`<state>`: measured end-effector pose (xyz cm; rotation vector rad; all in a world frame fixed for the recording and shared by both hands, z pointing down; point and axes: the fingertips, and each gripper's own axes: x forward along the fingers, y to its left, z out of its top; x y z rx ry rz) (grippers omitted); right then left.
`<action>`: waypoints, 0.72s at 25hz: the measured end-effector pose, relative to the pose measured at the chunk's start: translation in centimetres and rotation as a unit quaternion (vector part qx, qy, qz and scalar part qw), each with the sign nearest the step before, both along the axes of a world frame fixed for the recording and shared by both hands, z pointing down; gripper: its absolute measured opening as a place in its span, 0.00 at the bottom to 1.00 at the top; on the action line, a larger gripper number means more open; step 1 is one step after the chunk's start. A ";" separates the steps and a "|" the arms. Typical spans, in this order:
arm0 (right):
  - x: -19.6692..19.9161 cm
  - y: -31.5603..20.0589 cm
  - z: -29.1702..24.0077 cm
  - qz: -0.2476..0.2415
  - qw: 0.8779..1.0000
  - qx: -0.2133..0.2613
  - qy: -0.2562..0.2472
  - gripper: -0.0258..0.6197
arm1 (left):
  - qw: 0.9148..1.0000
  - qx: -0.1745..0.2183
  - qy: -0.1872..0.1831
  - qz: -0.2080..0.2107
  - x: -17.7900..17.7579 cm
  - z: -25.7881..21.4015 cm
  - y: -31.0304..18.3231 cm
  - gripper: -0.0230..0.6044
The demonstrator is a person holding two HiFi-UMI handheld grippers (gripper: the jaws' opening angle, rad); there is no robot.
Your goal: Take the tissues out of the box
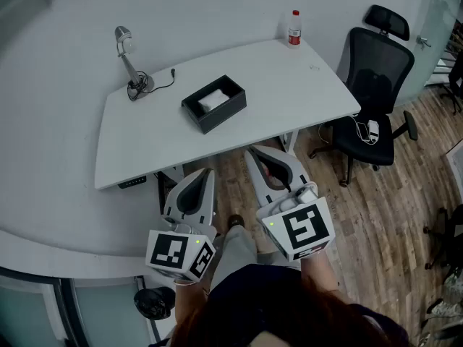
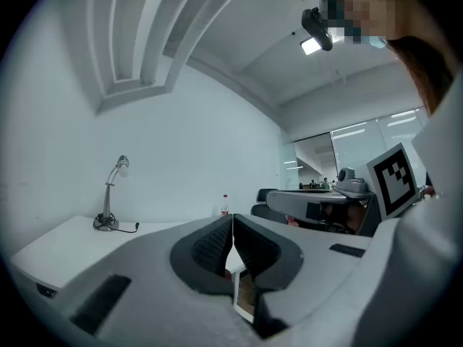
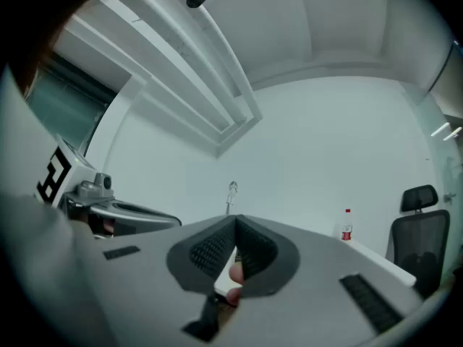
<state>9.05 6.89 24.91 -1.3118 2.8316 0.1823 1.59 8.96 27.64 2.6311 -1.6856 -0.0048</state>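
One white surface (image 1: 289,85) held the black box (image 1: 221,116), well ahead of the left gripper (image 2: 232,223) and right gripper (image 3: 236,226), both closed on nothing. Tissues (image 1: 213,100) sat inside. Likely best: open one above, drop straight, pinch top sheet.

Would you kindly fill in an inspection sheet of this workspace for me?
Surface: white desk, mostly bare.
Job's things: black box near the desk's middle, open on top; white tissues inside.
Clutter: lamp at the far left corner; red-capped bottle at the far right edge.
Grippers: left gripper and right gripper both shut, holding nothing, short of the desk's near edge.
Cables: lamp cable lies on the desk beside the lamp; white cable on the chair seat.
Surroundings: black chair right of the desk; wood floor.
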 end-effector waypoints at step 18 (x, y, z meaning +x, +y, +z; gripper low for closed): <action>-4.2 -6.9 1.1 -0.017 0.999 -0.022 0.033 0.07 | 1.000 -0.003 0.014 -0.007 -3.8 0.1 -6.7 0.07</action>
